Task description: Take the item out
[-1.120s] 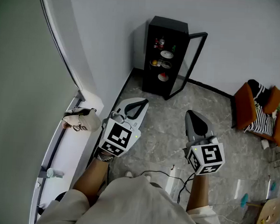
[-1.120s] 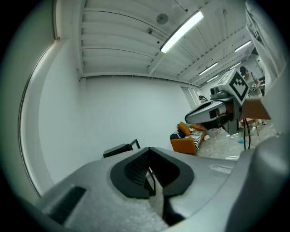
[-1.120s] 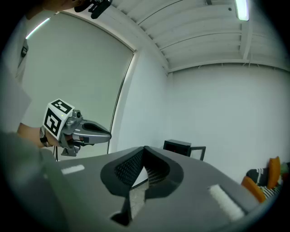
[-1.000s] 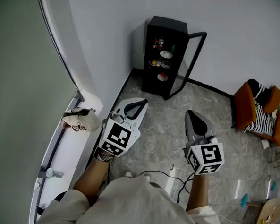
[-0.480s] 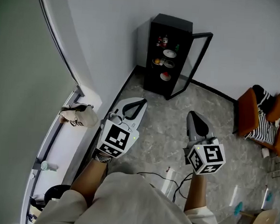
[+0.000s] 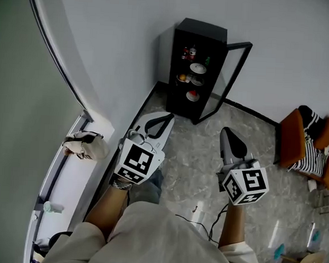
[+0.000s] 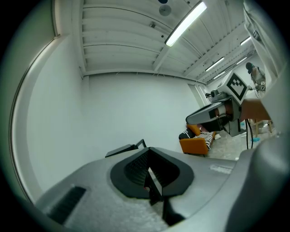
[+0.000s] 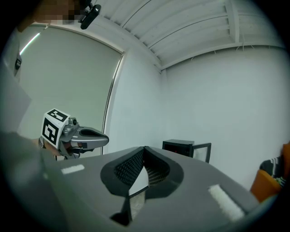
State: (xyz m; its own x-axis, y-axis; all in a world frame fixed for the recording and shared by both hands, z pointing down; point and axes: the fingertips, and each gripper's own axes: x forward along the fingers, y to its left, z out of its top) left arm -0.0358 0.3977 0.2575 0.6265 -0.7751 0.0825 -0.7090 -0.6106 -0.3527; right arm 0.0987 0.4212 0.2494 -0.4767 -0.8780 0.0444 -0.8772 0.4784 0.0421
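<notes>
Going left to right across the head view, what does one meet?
beige bag → left gripper → black cabinet → right gripper → orange chair

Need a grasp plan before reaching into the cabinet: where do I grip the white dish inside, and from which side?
Probably the near rim of the white dish, coming level through the open front of the cabinet, beside the swung-out glass door. It looks low and flat, so only an edge offers a pinch.
</notes>
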